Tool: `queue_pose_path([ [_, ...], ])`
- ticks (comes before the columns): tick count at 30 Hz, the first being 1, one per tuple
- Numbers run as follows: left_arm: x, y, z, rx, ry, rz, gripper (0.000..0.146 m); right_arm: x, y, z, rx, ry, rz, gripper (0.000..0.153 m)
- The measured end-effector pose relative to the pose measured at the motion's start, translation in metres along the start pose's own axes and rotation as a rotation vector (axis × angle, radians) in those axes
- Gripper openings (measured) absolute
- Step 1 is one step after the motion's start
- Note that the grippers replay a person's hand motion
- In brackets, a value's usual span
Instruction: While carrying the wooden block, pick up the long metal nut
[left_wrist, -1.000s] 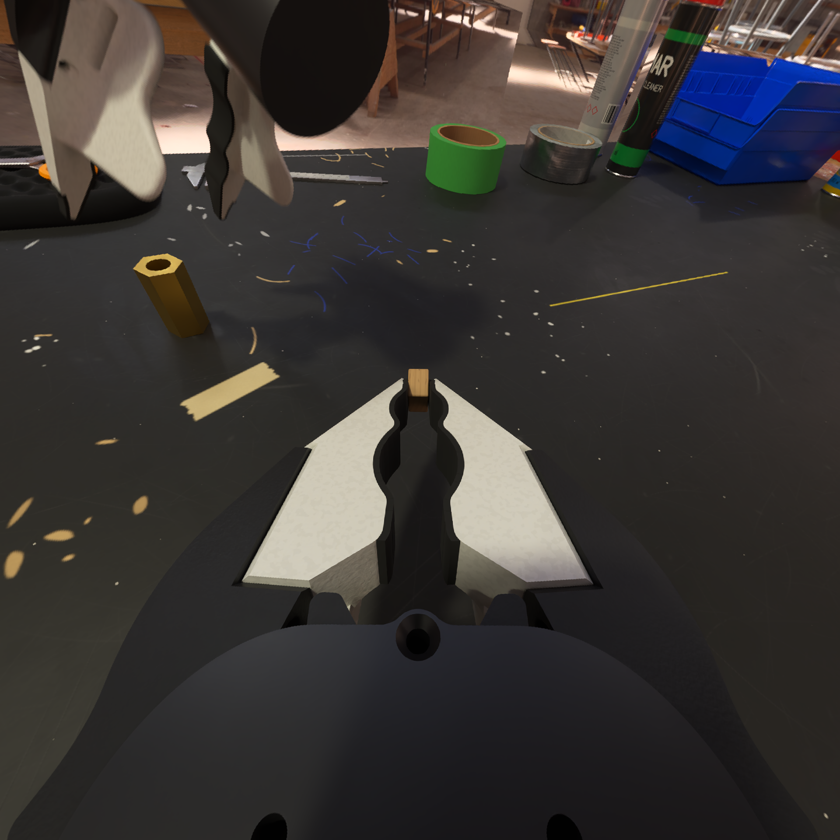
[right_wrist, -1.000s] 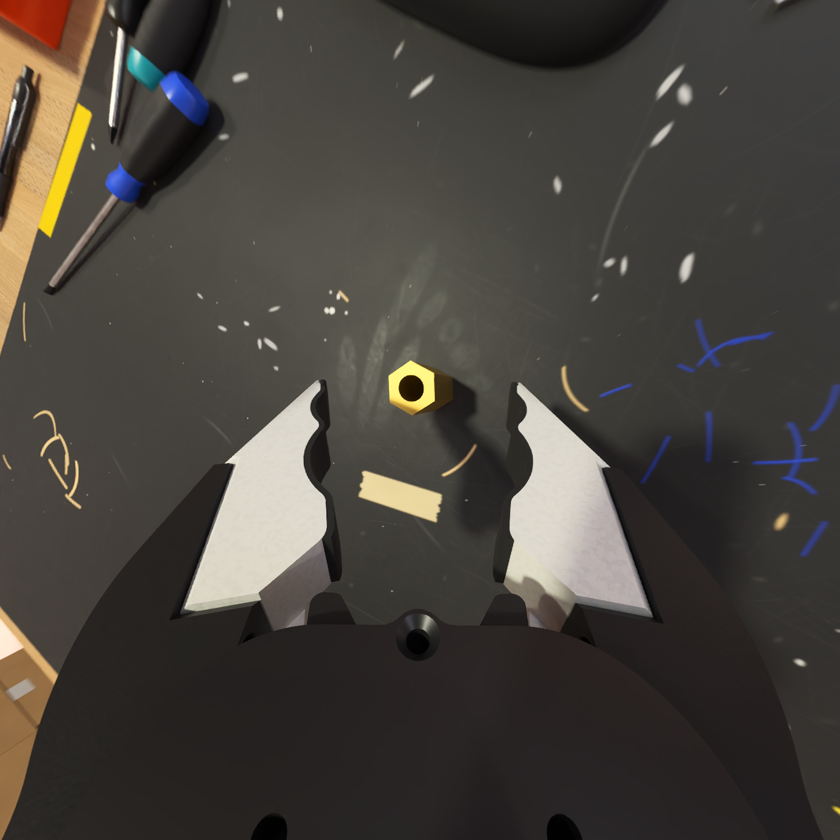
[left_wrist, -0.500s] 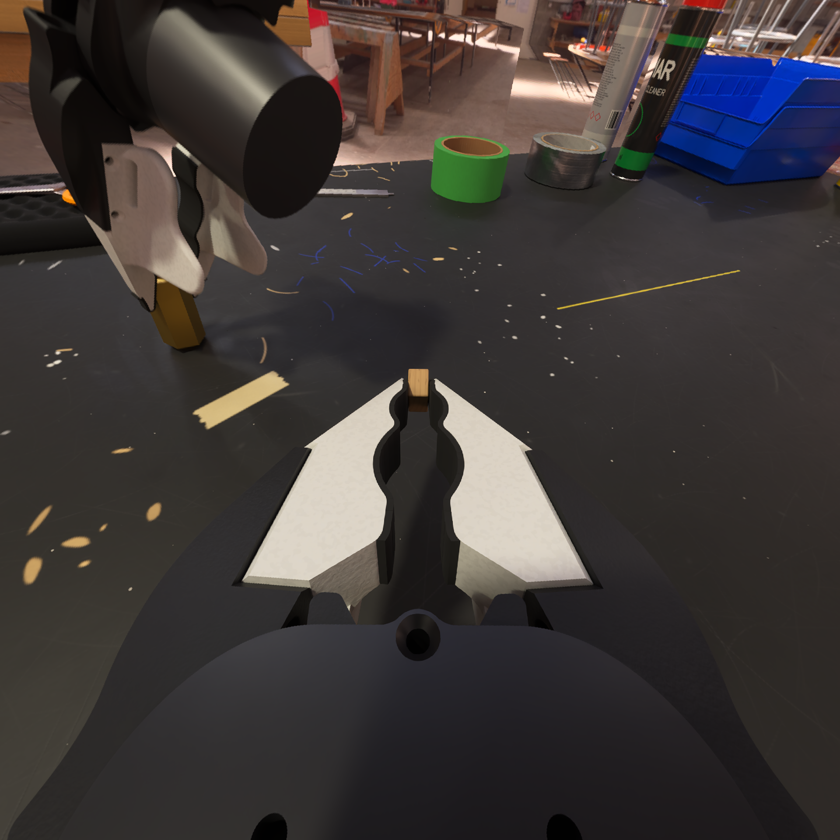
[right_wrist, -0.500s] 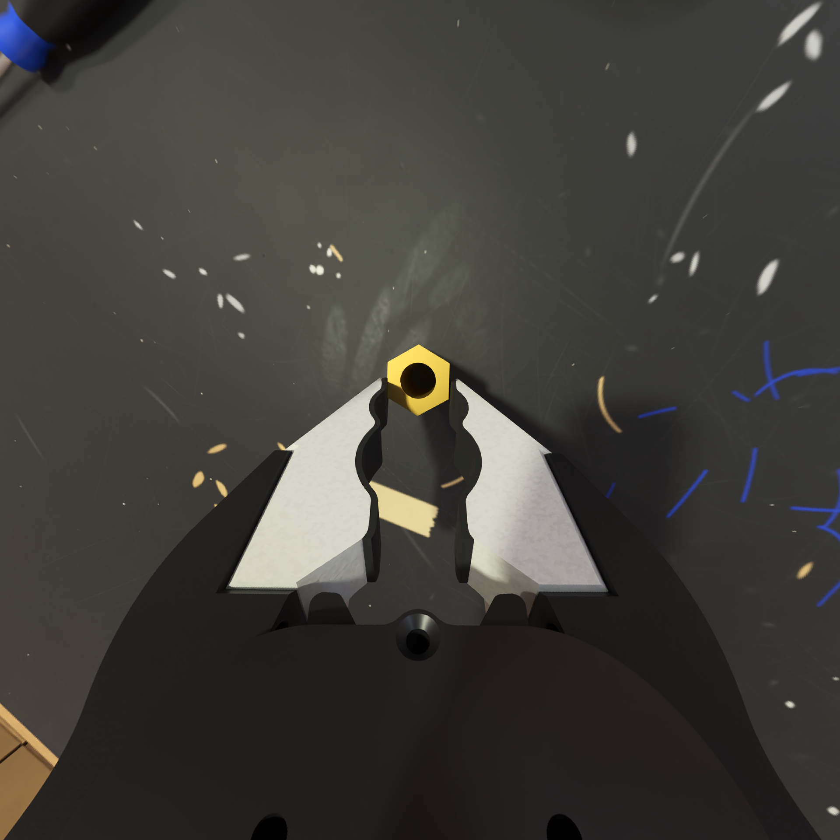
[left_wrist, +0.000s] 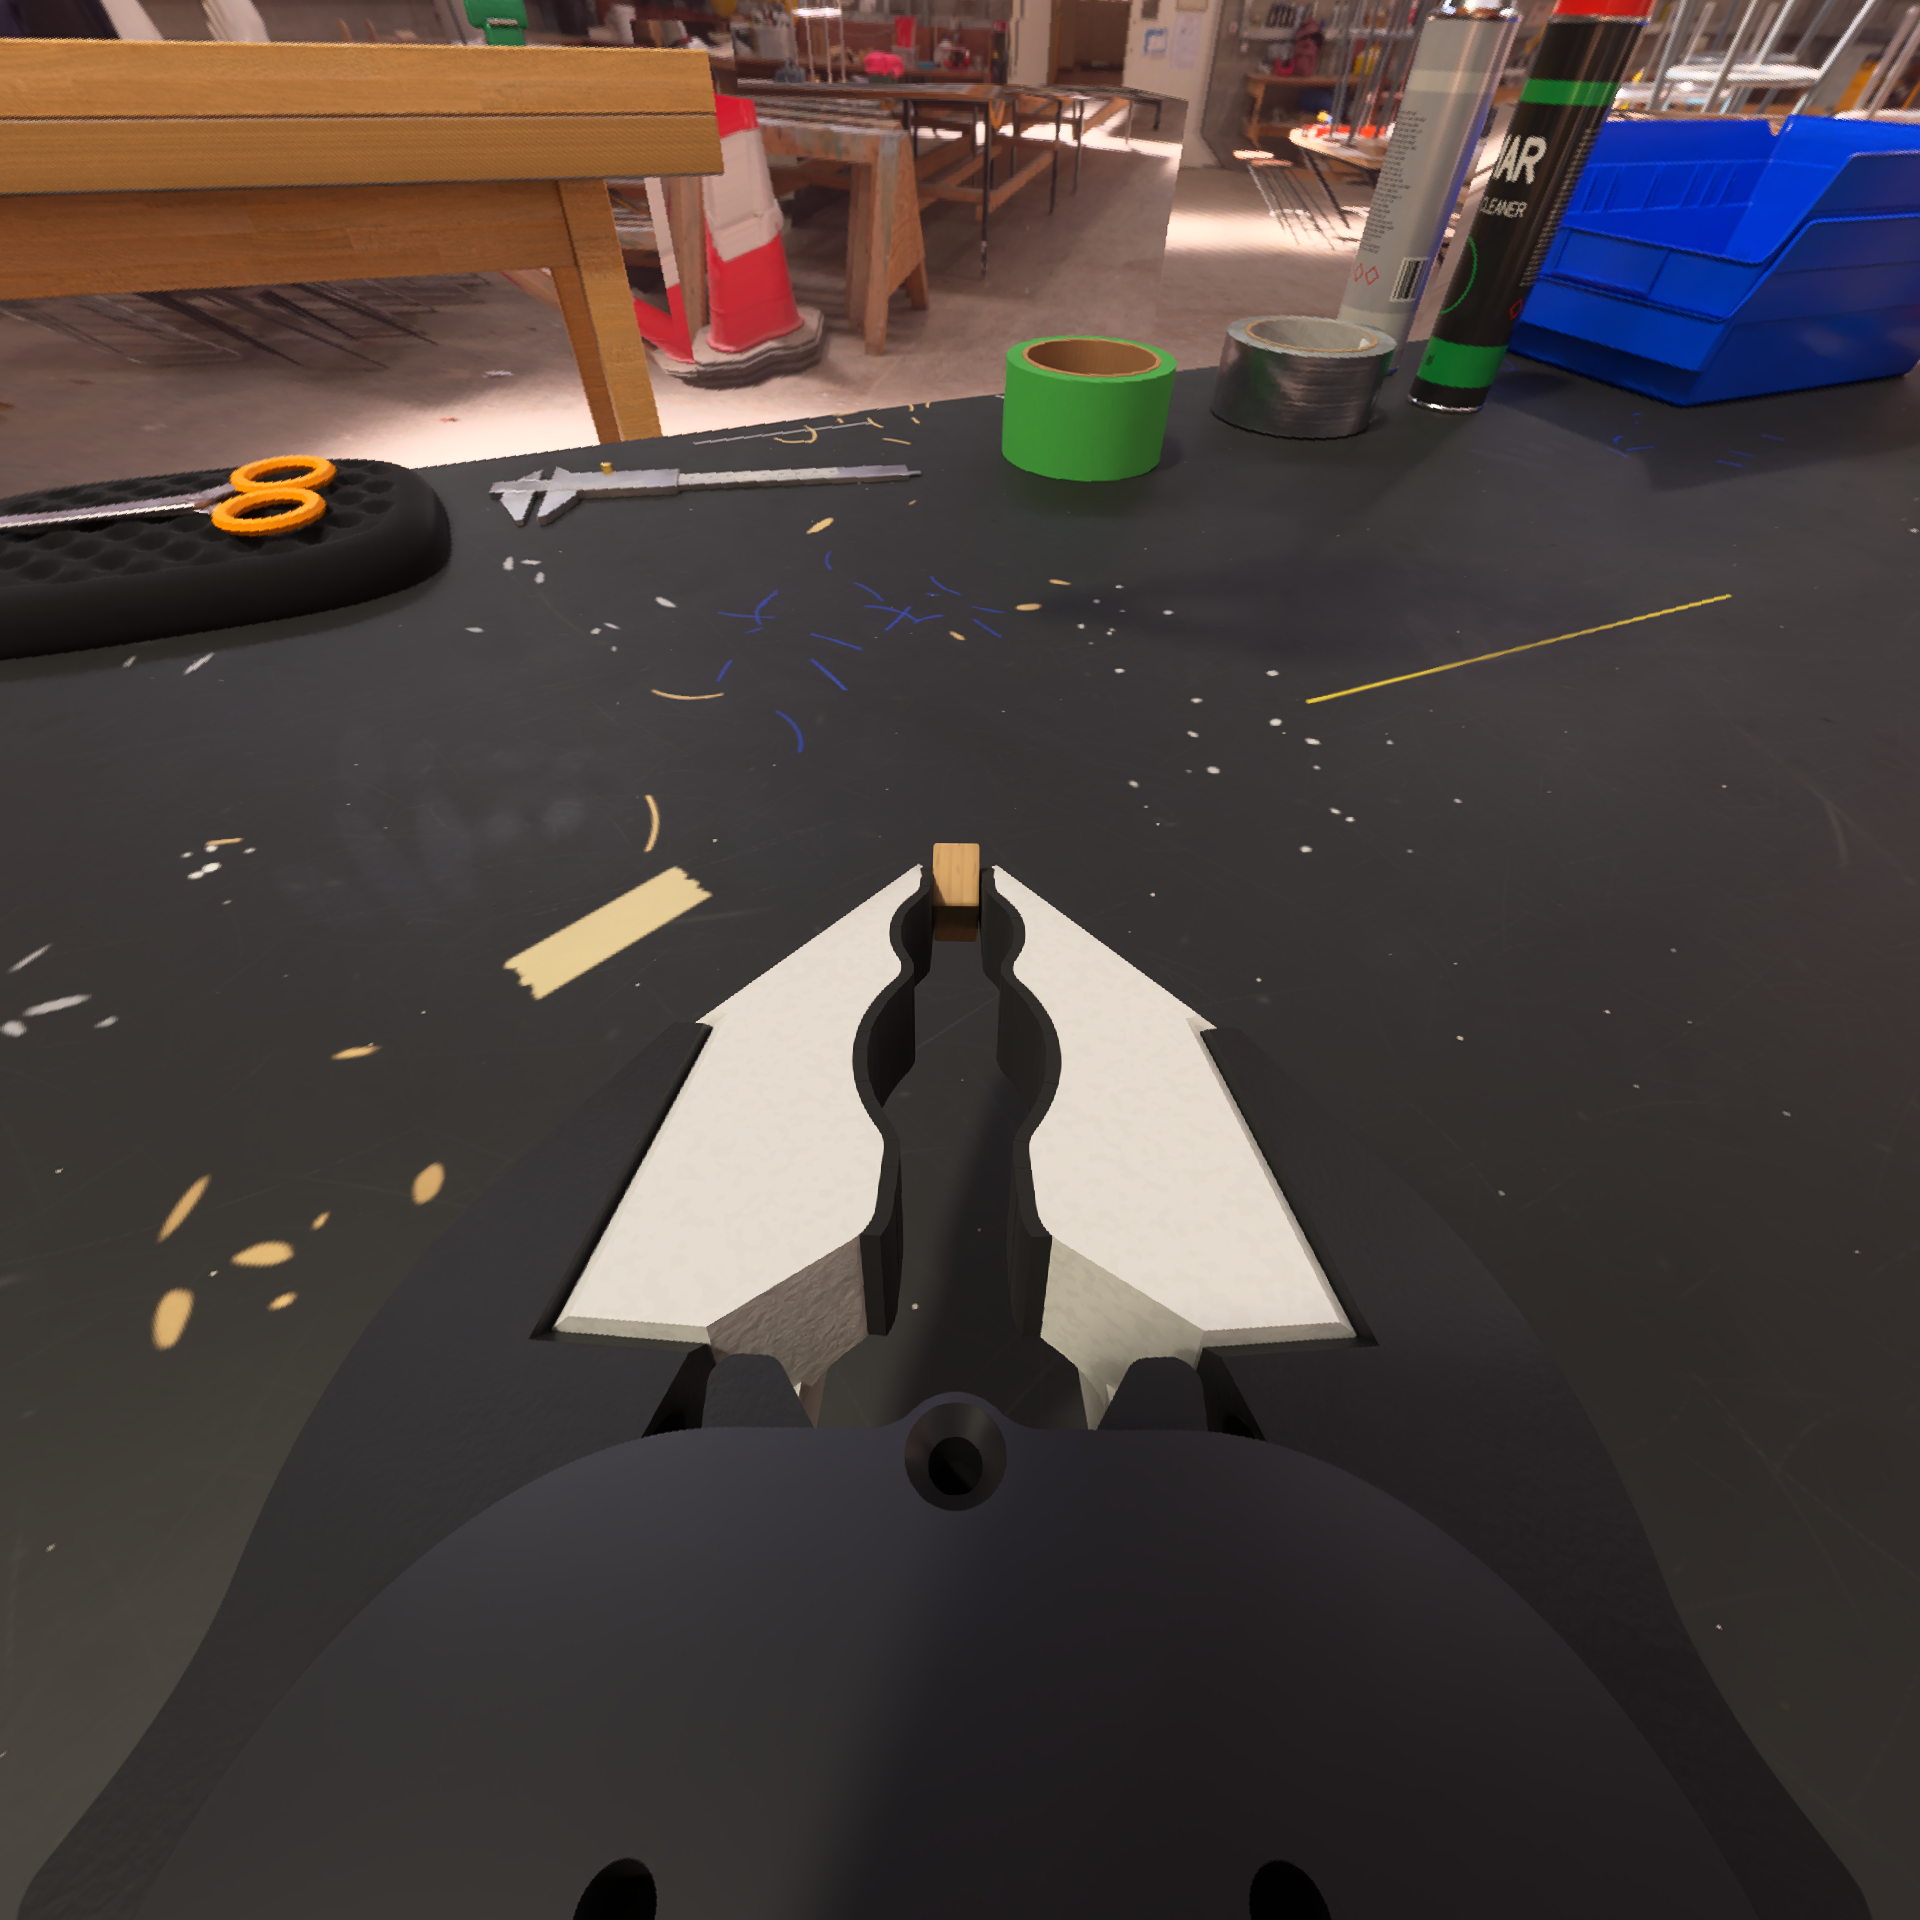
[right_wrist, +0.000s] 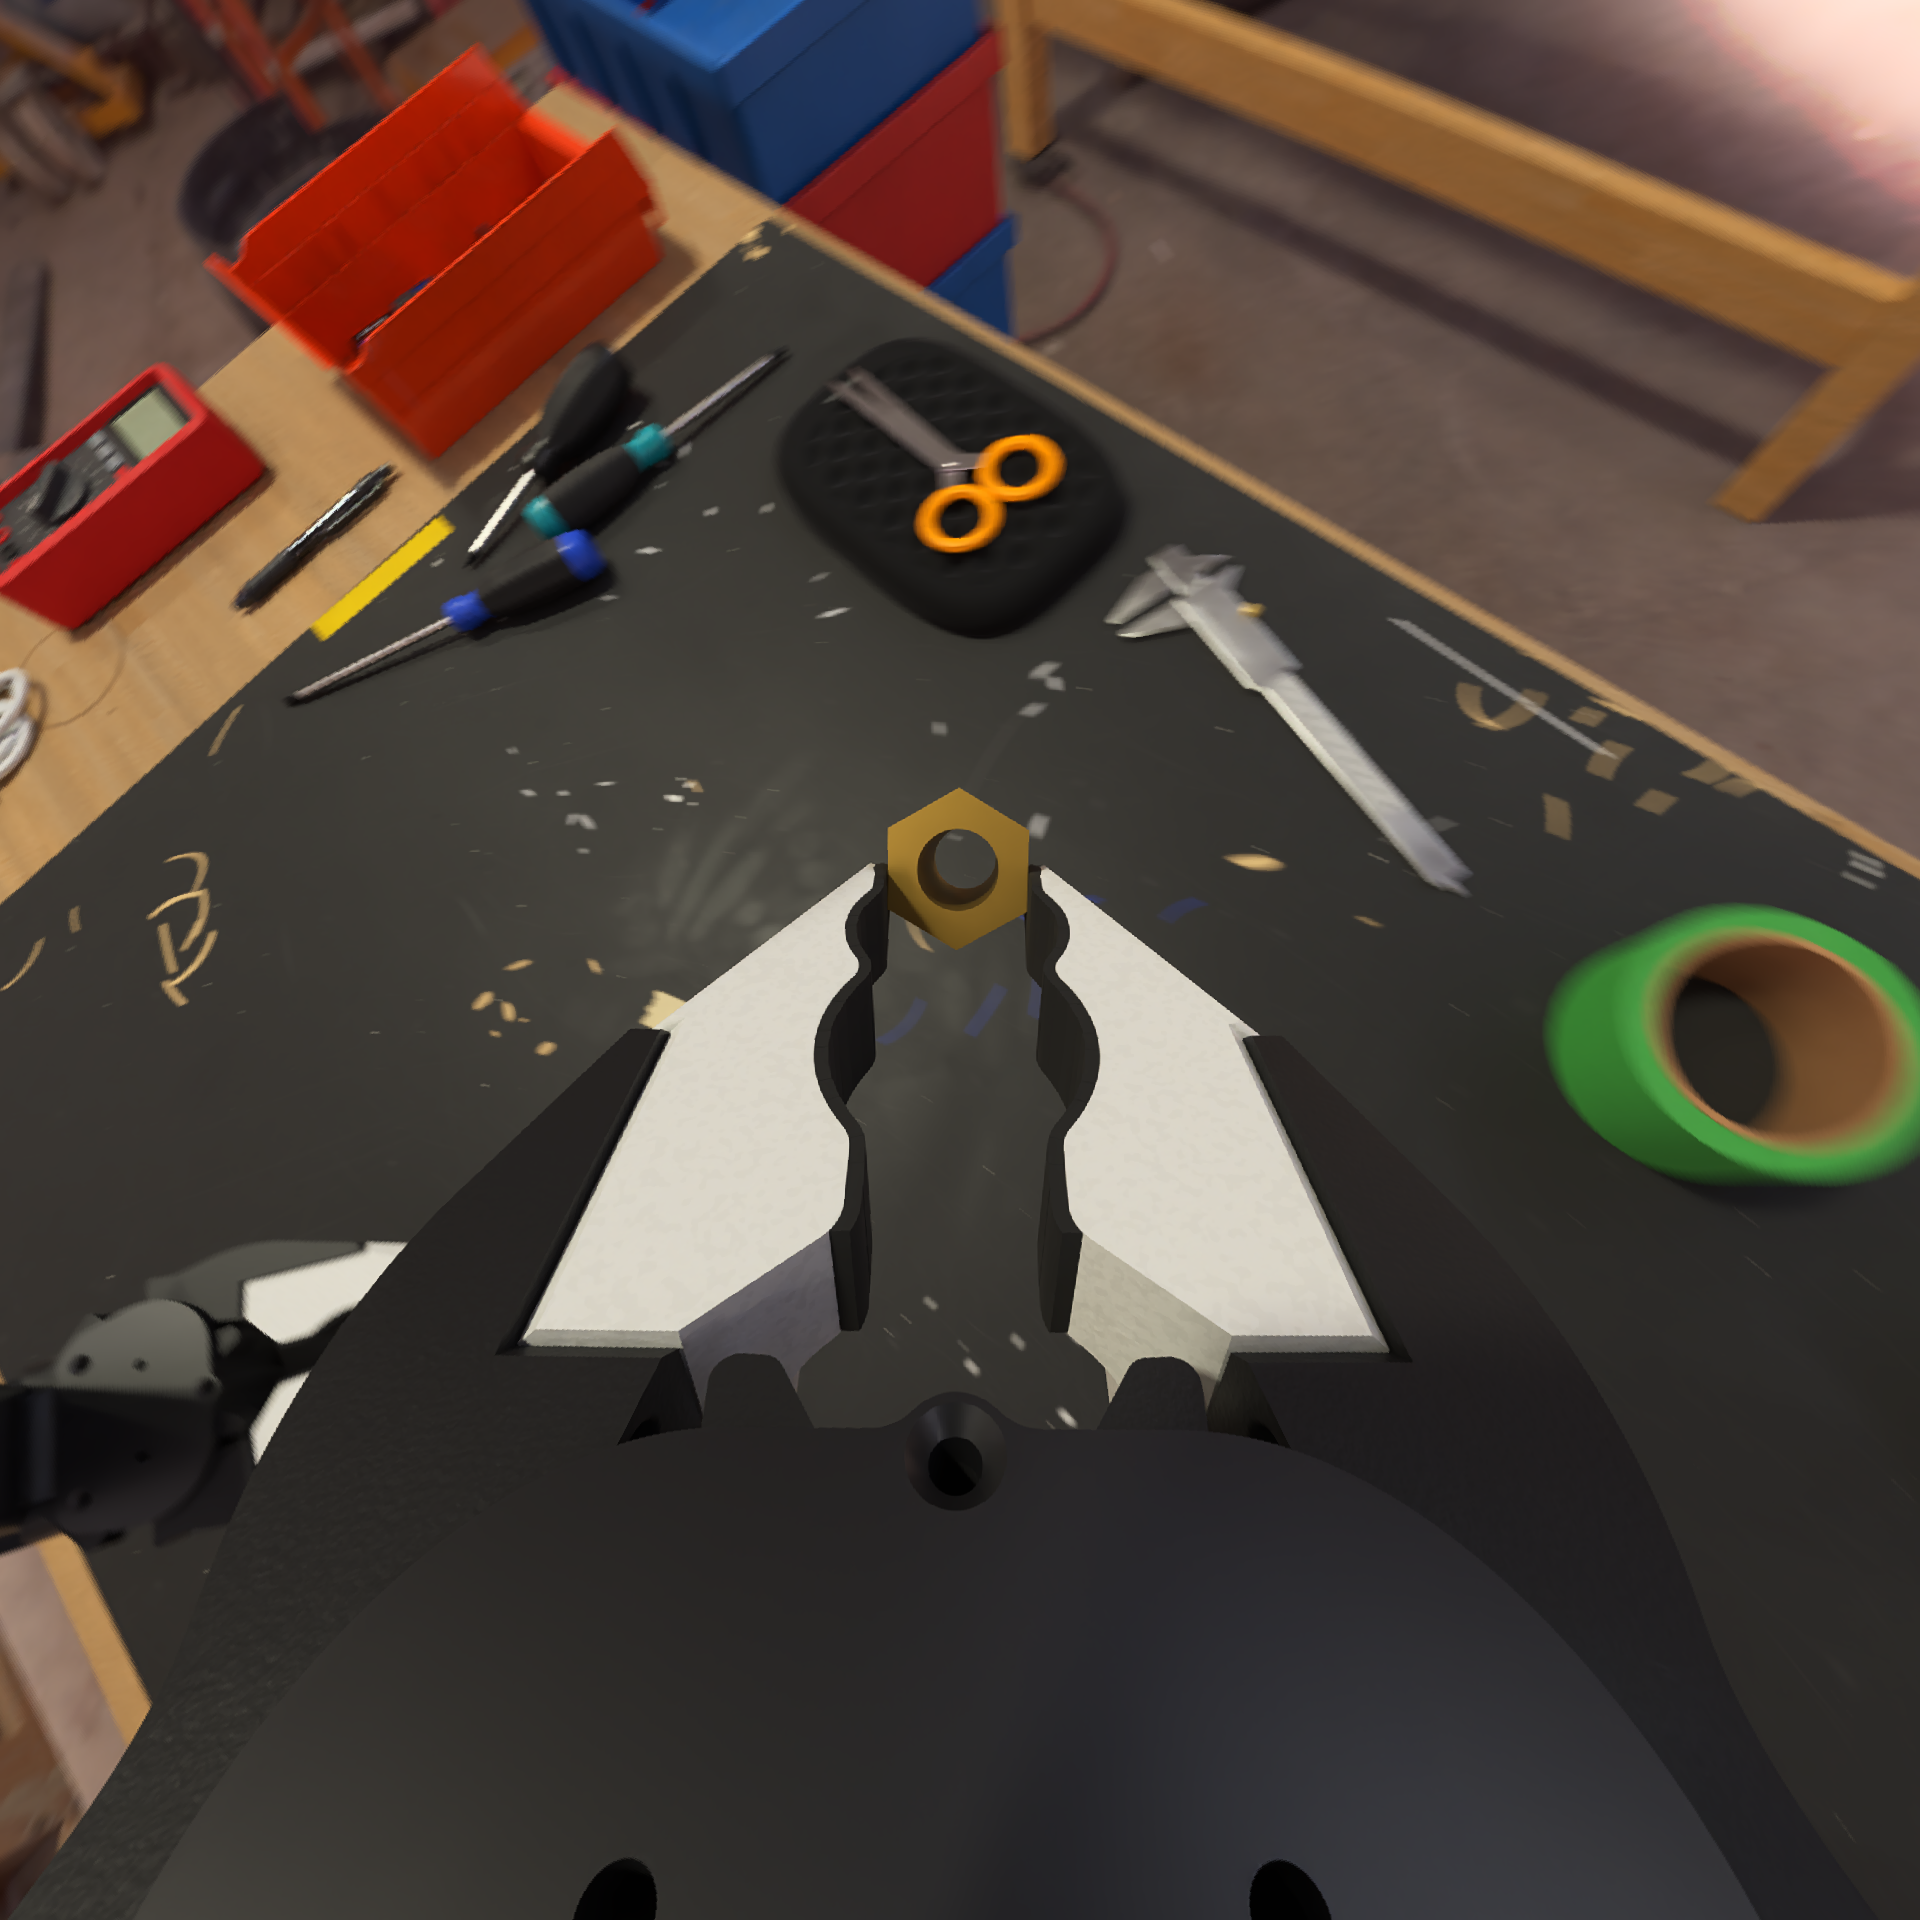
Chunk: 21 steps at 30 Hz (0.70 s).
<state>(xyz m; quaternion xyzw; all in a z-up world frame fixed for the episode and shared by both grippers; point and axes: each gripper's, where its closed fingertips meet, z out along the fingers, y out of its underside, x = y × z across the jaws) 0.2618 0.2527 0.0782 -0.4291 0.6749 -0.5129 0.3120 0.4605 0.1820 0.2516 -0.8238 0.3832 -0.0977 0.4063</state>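
My left gripper (left_wrist: 956, 883) is shut on a small wooden block (left_wrist: 956, 875) pinched at its fingertips, held above the dark mat. My right gripper (right_wrist: 957, 883) is shut on the long brass hex nut (right_wrist: 957, 868), seen end-on with its bore facing the camera, and holds it high above the table. The left gripper's body also shows at the lower left of the right wrist view (right_wrist: 156, 1382). The right gripper and the nut are out of the left wrist view.
A green tape roll (left_wrist: 1086, 407) (right_wrist: 1745, 1044), grey tape roll (left_wrist: 1304, 374), two spray cans (left_wrist: 1496, 208), blue bin (left_wrist: 1745, 249), caliper (left_wrist: 686, 483) (right_wrist: 1288, 696), scissors on a black pad (left_wrist: 270, 499) (right_wrist: 987, 488), screwdrivers (right_wrist: 540, 540), red bin (right_wrist: 447, 239), and a masking-tape strip (left_wrist: 608, 932).
The right gripper closed on the nut and lifted it off the mat, rising out of the left wrist view. The left gripper kept hold of the block and barely moved.
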Motion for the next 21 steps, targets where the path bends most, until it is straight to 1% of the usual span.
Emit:
queue_pose_path([
  [2, -0.003, 0.000, -0.002, 0.000, -0.011, 0.007, 0.008, 0.036, 0.015, -0.039, 0.040, 0.056, 0.035, 0.026],
  [5, -0.013, 0.001, -0.005, 0.000, -0.028, 0.005, 0.008, 0.088, 0.058, -0.092, 0.071, 0.070, 0.108, 0.026],
  [8, -0.031, 0.003, -0.012, 0.001, -0.060, -0.014, 0.008, 0.139, 0.121, -0.136, 0.051, 0.077, 0.184, 0.026],
  [11, -0.052, 0.005, -0.021, 0.002, -0.121, -0.032, 0.008, 0.194, 0.190, -0.173, -0.004, 0.153, 0.255, 0.026],
  [14, -0.074, 0.007, -0.031, 0.004, -0.195, -0.053, 0.008, 0.246, 0.261, -0.203, -0.068, 0.265, 0.317, 0.026],
  [17, -0.097, 0.008, -0.036, 0.005, -0.254, -0.066, 0.008, 0.285, 0.326, -0.222, -0.112, 0.360, 0.425, 0.026],
  [19, -0.115, 0.007, -0.034, 0.006, -0.273, -0.072, 0.008, 0.302, 0.361, -0.229, -0.150, 0.390, 0.471, 0.026],
  [21, -0.132, 0.005, -0.031, 0.007, -0.284, -0.095, 0.008, 0.314, 0.381, -0.234, -0.167, 0.389, 0.502, 0.026],
])
